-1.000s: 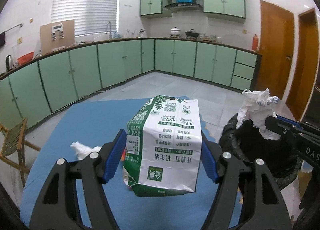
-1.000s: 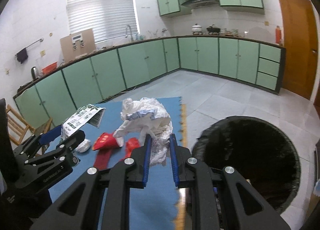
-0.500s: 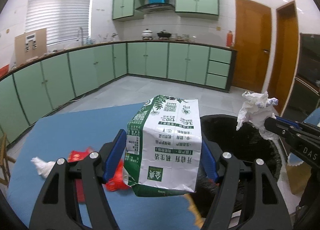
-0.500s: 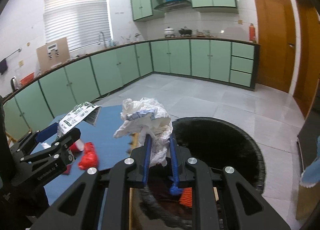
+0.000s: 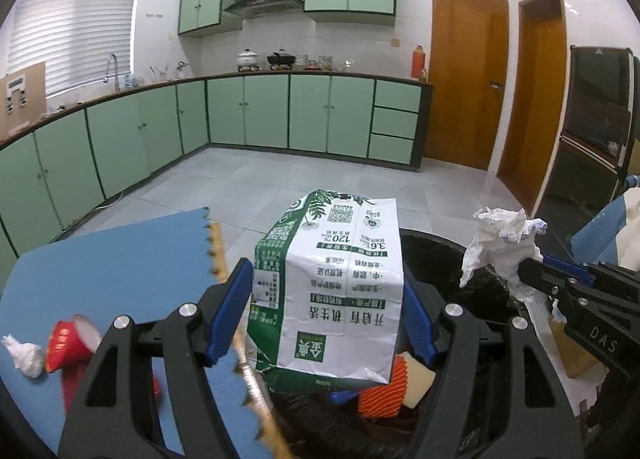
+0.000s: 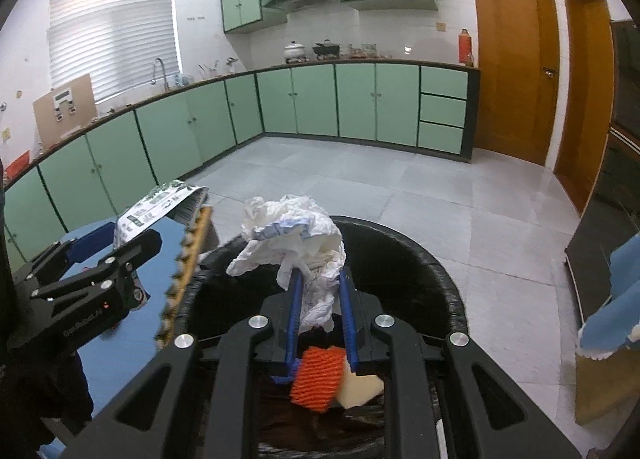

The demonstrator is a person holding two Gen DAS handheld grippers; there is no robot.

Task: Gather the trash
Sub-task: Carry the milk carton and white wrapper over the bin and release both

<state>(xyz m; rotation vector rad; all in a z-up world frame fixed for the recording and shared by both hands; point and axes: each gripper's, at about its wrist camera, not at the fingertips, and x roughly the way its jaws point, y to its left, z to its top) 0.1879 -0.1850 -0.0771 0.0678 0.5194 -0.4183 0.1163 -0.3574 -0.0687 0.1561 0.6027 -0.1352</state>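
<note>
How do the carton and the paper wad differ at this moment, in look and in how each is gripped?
The carton is a boxy green-and-white printed pack; the paper wad is crumpled, white and shapeless. The carton fills the wide-set left gripper; the wad is pinched in the nearly closed right gripper. The carton is at the bin's rim, the wad well over its opening. Both are held clear of the mat.

Glossy carton (image 5: 332,291); crumpled paper (image 6: 296,239); matt foam mat (image 5: 120,259).

Both wrist views look down along their tongs; sharing the bin (image 5: 452,259) (image 6: 420,259) close below.
</note>
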